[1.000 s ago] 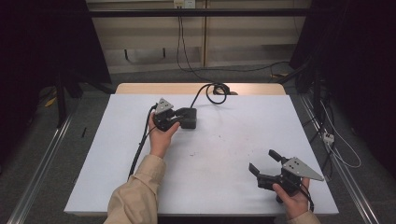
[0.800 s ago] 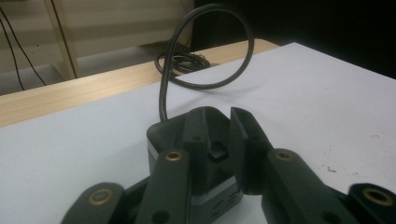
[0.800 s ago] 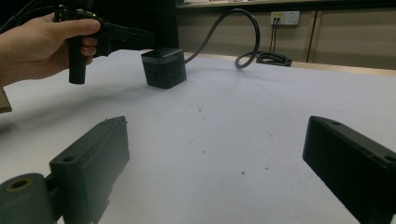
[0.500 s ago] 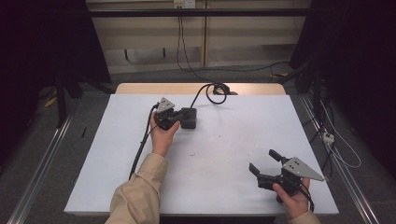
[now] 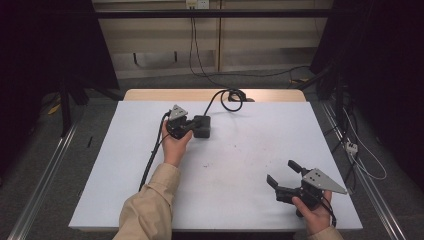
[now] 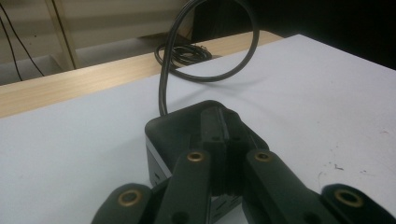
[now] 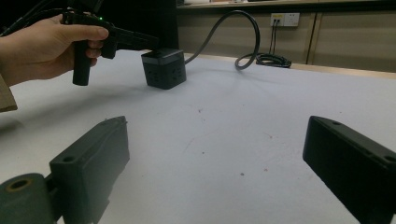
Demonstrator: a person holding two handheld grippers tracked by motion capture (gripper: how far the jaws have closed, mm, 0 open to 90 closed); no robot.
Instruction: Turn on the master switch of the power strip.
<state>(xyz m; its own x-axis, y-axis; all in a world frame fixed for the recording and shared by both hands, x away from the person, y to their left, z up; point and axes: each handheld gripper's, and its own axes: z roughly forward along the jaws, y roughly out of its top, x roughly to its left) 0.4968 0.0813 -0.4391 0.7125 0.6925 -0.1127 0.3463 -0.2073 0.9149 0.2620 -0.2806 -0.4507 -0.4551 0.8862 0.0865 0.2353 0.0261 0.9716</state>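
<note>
Lying near the far middle of the white table top point(image 5: 240, 165), a black cube-shaped power block point(image 5: 202, 126) is seen, with sockets on its side faces, and a thick black cable point(image 5: 215, 100) rises from its back in an arch and runs to a coil point(image 5: 234, 98) at the table's far wooden edge point(image 5: 150, 94). The left gripper point(image 5: 192, 125) is held at the block's near left side, and in the left gripper view its two black jaws are pressed together with no gap, their tips laid over the block's top face point(image 6: 182, 123); nothing is clasped between them. The left hand point(image 5: 174, 145), in a beige sleeve point(image 5: 147, 210), is wrapped around that gripper's handle, and a black cable point(image 5: 152, 155) trails from it toward the near edge. The right gripper point(image 5: 282, 175) is held low over the near right corner, well apart from the block, its jaws spread wide and empty, with a grey three-cornered plate point(image 5: 322, 180) on top. Between the two grippers, bare table with small dark specks point(image 7: 201, 111) is seen. Beyond the table, a beige wall panel point(image 5: 165, 45), hanging wires point(image 5: 192, 45) and a wall socket point(image 7: 286, 19) are visible, and metal rails point(image 5: 45, 170) flank the grey floor.
</note>
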